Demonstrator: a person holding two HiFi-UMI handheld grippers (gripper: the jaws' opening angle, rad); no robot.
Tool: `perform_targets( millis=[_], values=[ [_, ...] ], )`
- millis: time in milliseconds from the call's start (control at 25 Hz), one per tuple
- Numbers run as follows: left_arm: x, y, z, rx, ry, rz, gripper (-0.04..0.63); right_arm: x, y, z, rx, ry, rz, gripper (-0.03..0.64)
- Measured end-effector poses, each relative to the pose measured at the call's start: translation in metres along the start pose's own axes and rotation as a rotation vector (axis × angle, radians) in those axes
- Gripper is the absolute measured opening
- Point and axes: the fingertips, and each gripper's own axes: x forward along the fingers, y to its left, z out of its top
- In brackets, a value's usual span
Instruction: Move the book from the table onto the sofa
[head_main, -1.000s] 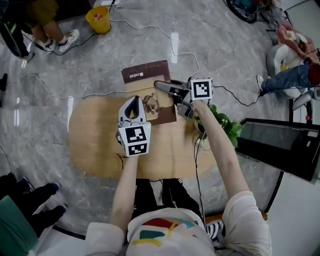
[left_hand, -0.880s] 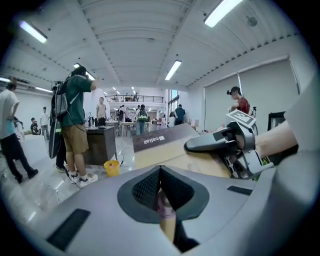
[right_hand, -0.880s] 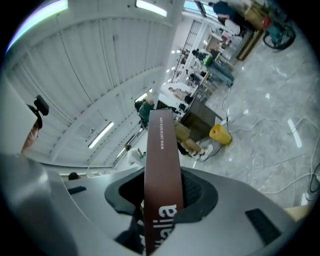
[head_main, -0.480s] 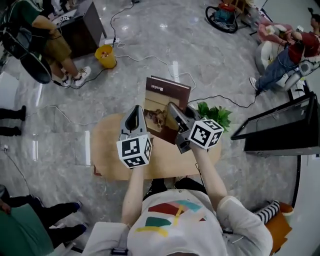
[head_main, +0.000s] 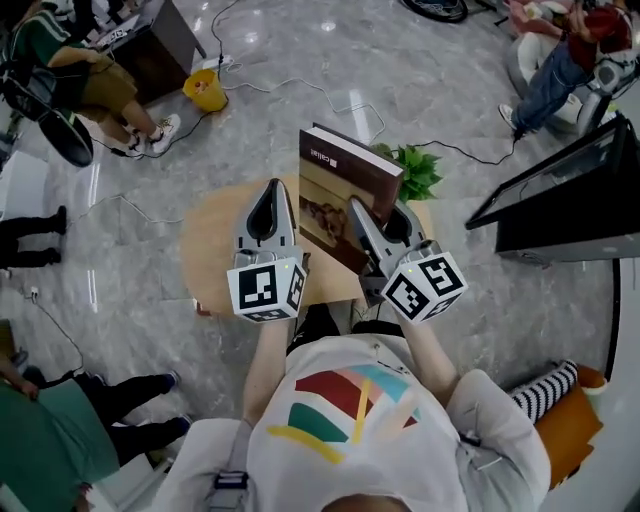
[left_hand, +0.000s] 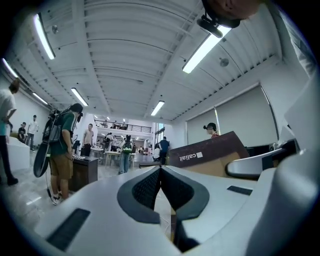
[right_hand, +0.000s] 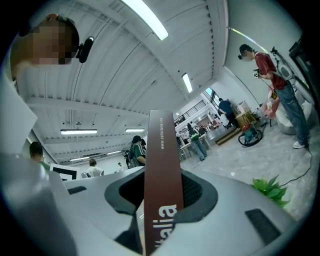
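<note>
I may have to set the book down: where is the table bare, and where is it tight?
Bare wood shows on the table's left part, between its left rim and the left gripper. The far right edge is crowded by the plant; the middle is hidden behind the book in the right gripper's jaws.

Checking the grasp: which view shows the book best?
Head view: the whole book shows, held above the table by the right gripper. Right gripper view shows only its spine between the jaws; left gripper view shows only part of the cover.
</note>
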Motion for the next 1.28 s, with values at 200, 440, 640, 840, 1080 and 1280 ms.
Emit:
perform_targets(
  millis=[200, 440, 640, 840, 1080, 1280],
  values=[
    [-0.001, -0.057, 0.0, 0.01, -0.021, -0.095, 0.006, -0.058, -0.02, 0.008, -0.077, -0.037, -0.101, 0.153],
    [0.019, -0.139, -0.002, -0.012, -0.019, -0.407, 0.006, -0.126, -0.049, 0.016, -0.068, -0.127, -0.376, 0.153],
    [0.009, -0.214, -0.004, -0.054, -0.025, -0.688, 0.006, -0.208, -0.049, 0.028, -0.106, -0.266, -0.648, 0.153],
    [-0.013, -0.291, -0.023, -0.075, 0.034, -0.931, 0.006, -0.292, -0.039, 0.024, -0.12, -0.384, -0.893, 0.153],
    [-0.052, -0.391, -0.039, -0.058, 0.089, -1.18, 0.006, -0.391, -0.035, 0.012, -0.093, -0.491, -1.151, 0.153],
    [-0.117, -0.491, -0.043, -0.001, 0.084, -1.371, 0.006, -0.495, -0.032, 0.005, -0.071, -0.598, -1.307, 0.153]
  ],
)
